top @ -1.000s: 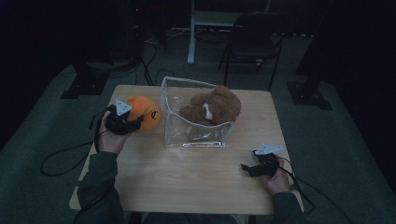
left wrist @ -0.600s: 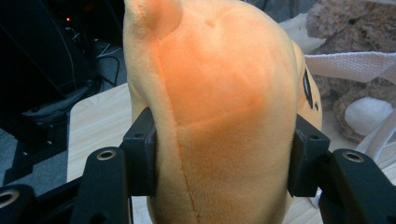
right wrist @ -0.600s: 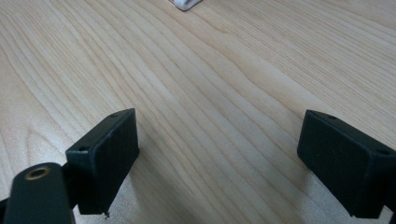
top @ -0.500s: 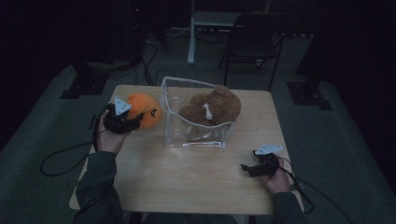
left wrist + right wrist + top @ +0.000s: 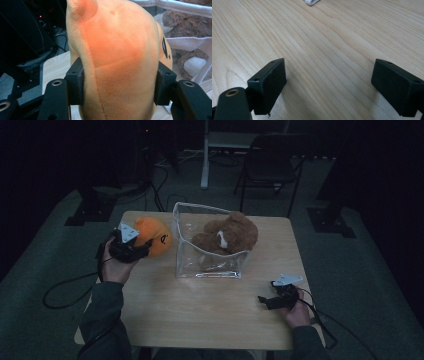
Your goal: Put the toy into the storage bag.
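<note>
**A:** What sits on the tabletop (image 5: 200, 315)?

**B:** A pale wooden tabletop in a dim room. Near its far left corner is an orange plush toy (image 5: 154, 236), round, with a small dark mark on its side. Just beside it, toward the middle of the far edge, stands a clear plastic bag with white trim (image 5: 210, 265), open at the top. A brown teddy bear (image 5: 227, 234) sits inside the bag, its head above the rim.

**A:** Where are the hands?

**B:** The left gripper (image 5: 131, 247) is at the left edge, held in the person's left hand (image 5: 116, 267). Its black fingers (image 5: 75, 82) are clamped on either side of the orange plush toy, pressing into the fur. In the left gripper view the toy bulges between them, and the bag's white rim with the bear behind it lies just past the toy.

**A:** And the other one?

**B:** The right gripper (image 5: 272, 299) rests near the near right corner, well apart from the bag. Its fingers (image 5: 268, 82) are spread wide over bare wood, gripping nothing.

**A:** Anything around the table?

**B:** Beyond the far edge stands a dark folding chair (image 5: 272, 165). Black cables (image 5: 65, 287) trail over the grey floor at the left.
</note>
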{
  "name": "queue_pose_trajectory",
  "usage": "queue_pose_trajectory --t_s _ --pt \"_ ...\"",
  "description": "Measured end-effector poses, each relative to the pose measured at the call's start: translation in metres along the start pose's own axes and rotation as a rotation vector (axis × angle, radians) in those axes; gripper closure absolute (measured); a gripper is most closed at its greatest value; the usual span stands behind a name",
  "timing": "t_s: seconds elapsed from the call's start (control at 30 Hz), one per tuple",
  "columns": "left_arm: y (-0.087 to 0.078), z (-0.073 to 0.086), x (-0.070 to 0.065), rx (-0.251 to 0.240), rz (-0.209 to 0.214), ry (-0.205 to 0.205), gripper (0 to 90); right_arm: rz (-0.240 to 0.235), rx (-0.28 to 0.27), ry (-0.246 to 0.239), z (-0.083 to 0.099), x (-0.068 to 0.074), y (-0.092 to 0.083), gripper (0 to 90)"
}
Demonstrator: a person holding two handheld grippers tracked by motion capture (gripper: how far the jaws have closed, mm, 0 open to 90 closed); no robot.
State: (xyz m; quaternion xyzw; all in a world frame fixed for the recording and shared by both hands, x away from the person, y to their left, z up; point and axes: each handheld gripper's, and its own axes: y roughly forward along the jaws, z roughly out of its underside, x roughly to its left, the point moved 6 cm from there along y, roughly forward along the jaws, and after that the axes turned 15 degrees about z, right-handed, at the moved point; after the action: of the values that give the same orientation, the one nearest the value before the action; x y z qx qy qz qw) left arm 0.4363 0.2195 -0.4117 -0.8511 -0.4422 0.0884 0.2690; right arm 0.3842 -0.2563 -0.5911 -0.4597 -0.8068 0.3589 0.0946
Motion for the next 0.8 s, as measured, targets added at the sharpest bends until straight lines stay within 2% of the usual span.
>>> queue_pose_trajectory --t_s 0.8 --pt "-0.015 -0.013 -0.002 -0.049 -0.018 0.022 41.2 0.000 -0.001 -0.002 0.000 0.000 0.000 12.0"
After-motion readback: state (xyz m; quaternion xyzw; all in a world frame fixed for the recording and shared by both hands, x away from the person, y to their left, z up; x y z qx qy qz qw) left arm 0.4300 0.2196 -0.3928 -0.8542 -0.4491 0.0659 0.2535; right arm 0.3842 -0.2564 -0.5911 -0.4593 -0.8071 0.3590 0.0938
